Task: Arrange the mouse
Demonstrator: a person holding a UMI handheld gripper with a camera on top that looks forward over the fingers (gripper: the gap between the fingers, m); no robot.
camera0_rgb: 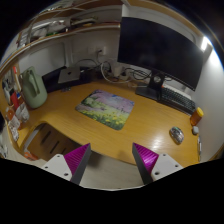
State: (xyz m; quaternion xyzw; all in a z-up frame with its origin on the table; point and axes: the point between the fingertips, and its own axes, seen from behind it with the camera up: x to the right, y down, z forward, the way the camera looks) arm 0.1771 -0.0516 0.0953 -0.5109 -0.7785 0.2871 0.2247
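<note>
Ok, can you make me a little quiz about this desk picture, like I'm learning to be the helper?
1. True or false: the tool is shut on the mouse.
2. What lies in the middle of the wooden desk?
A. a mouse pad with a colourful picture
B. a pizza
C. a pair of shoes
3. Fill in the missing word: the big dark monitor stands at the ___ of the desk.

Key
1. False. The fingers are open and hold nothing; the mouse rests on the desk beyond them, near the desk's edge.
2. A
3. back
</note>
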